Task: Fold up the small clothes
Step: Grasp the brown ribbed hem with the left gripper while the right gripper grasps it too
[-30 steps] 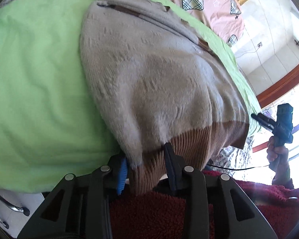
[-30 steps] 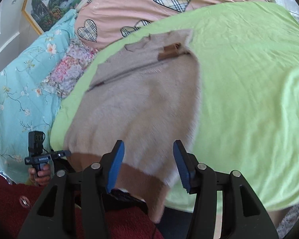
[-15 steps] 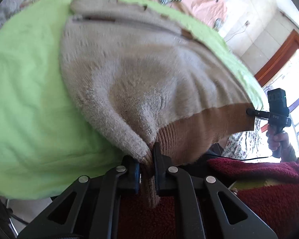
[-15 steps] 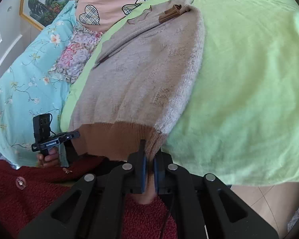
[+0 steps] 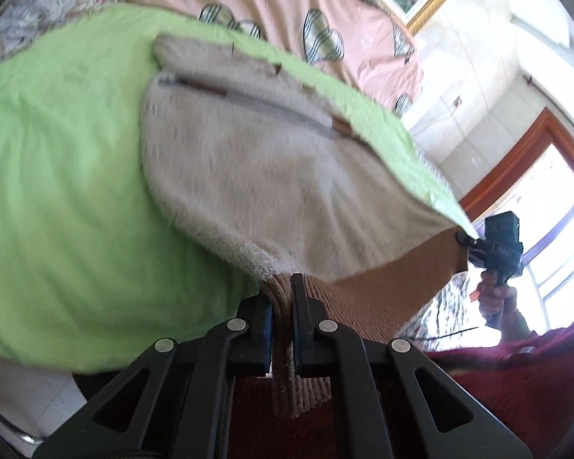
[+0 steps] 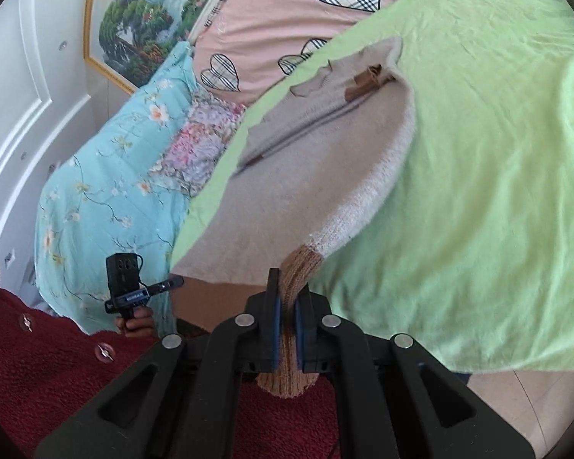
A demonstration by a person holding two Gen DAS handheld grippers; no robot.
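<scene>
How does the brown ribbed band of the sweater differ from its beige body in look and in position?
The brown ribbed band is darker with clear vertical ribs; the beige body is pale and fuzzy. The band is lifted, pinched by the left hand-held gripper and right hand-held gripper; the body mostly lies on the green sheet. Both belong to one sweater.

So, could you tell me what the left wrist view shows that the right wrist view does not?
Only the left wrist view shows the wooden window frame. Only the right wrist view shows the blue floral quilt and the white panelled door. Both show the beige sweater on the green sheet, its brown hem clamped by the left gripper and the right gripper, and the pink heart-print cover.
</scene>
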